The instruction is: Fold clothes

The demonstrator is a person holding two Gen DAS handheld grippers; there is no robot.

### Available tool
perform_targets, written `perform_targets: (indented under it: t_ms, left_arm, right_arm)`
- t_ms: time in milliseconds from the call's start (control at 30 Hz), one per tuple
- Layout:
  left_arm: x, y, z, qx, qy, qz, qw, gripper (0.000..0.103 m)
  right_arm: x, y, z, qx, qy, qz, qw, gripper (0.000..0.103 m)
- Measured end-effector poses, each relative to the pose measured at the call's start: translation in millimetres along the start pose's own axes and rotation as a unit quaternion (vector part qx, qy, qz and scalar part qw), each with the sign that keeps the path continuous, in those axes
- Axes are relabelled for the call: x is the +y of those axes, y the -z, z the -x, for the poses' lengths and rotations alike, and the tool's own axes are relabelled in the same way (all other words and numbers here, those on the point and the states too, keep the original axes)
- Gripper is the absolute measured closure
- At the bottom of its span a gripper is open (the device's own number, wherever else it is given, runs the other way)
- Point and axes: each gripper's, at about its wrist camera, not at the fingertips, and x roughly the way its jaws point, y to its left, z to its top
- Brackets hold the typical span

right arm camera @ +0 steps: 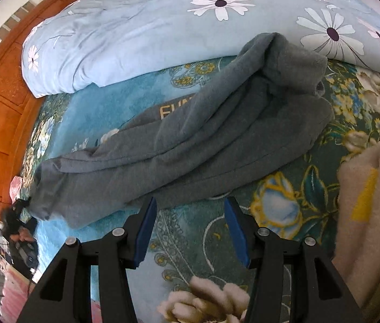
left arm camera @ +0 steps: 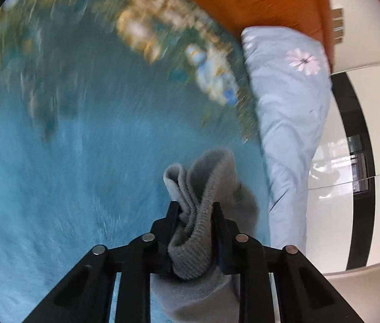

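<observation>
While the left gripper (left arm camera: 194,215) clamps its black jaws on the bunched, ribbed grey knit edge (left arm camera: 203,188) of the dark grey sweatshirt (right arm camera: 190,140), the garment sprawls rumpled across the blue floral bedspread (right arm camera: 284,204), its far end against the pale blue daisy-print duvet (right arm camera: 136,35). That pinch looks meant to anchor one end for straightening. Meanwhile the right gripper (right arm camera: 190,207) hovers unclenched and empty just short of the near hem, apparently lining up its own grab.
</observation>
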Motion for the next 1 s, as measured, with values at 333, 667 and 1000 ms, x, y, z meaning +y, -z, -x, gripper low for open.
perform_targets:
  t_ms: [333,667,1000]
  left_arm:
    - [37,-95,96,-0.071,-0.119,-0.003,0.9904,0.081]
    - [82,-63,115,-0.063,-0.185,0.059,0.9790,0.045]
    - [-18,7,112,-0.034,-0.161,-0.122,0.9788,0.043]
  right_arm:
    - [6,15,-5,0.011,-0.037,0.005,0.999,0.050]
    - [14,-32,-41,-0.012,-0.058,-0.015,0.998,0.050]
    - [-54,-94,-84,-0.033,-0.063,-0.180,0.981,0.052]
